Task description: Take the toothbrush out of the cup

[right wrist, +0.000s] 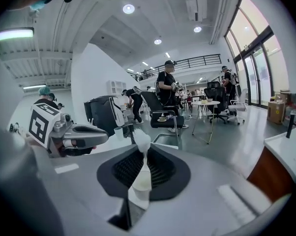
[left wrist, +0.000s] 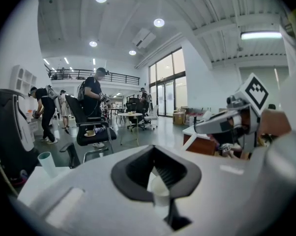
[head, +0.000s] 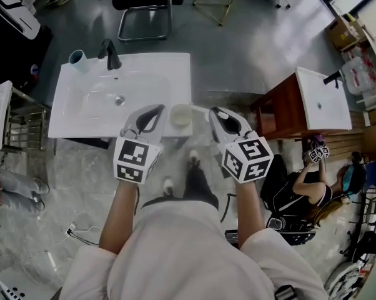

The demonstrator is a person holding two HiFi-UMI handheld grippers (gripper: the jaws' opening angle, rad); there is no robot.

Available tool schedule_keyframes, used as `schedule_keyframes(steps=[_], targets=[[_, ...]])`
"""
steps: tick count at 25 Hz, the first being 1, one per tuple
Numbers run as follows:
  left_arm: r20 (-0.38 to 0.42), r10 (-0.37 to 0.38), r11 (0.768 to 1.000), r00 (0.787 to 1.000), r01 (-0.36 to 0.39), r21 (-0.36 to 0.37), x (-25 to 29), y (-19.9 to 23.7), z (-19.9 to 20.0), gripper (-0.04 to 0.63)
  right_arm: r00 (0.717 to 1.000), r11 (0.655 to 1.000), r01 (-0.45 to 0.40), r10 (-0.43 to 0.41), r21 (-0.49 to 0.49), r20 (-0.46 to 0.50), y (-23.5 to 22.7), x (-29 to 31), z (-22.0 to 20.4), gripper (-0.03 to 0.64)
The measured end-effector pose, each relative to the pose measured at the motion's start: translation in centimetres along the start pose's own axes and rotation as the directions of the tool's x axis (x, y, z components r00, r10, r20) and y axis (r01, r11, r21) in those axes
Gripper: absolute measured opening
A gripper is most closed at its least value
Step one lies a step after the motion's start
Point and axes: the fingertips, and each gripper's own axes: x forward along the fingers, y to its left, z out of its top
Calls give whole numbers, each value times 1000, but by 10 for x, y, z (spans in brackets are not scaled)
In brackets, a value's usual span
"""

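Observation:
Both grippers are held up side by side over the front right corner of the white basin counter (head: 82, 120). My left gripper (head: 159, 109) is shut on a white cup (head: 180, 115), whose rim shows between its jaws in the left gripper view (left wrist: 160, 188). My right gripper (head: 215, 112) is shut on a thin white toothbrush (head: 199, 109), which reaches left to the cup's rim. In the right gripper view the toothbrush (right wrist: 141, 146) sticks out past the jaws with its fuzzy head bare. Whether its tip is inside the cup I cannot tell.
A black faucet (head: 111, 55) and a teal cup (head: 77, 59) stand at the counter's back left. A second white basin on a brown cabinet (head: 322, 99) is at the right, with a person seated beside it (head: 306, 195). A black chair (head: 144, 5) stands behind the counter.

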Motion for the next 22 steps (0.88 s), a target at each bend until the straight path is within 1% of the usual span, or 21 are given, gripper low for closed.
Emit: schedule_keyframes(steps=[5,9,13,22], targets=[[31,12,999,999,-13,45,-18,-6,19,0,998,1000,22,-21,-15,53,10,-26,22,26],[62,15,998,998,-19,67,-32,-10,35,0,995,999,31,-27,-41,94,20,-41,38,26],[101,11,997,995,-19,79,-43,-19,55,0,991,998,33,-24,-62,129,24,-60,51,26],[151,3,993,989,-21,116,-63,-35,83,0,979,992,23,3,-126,205,45,-95,83,26]])
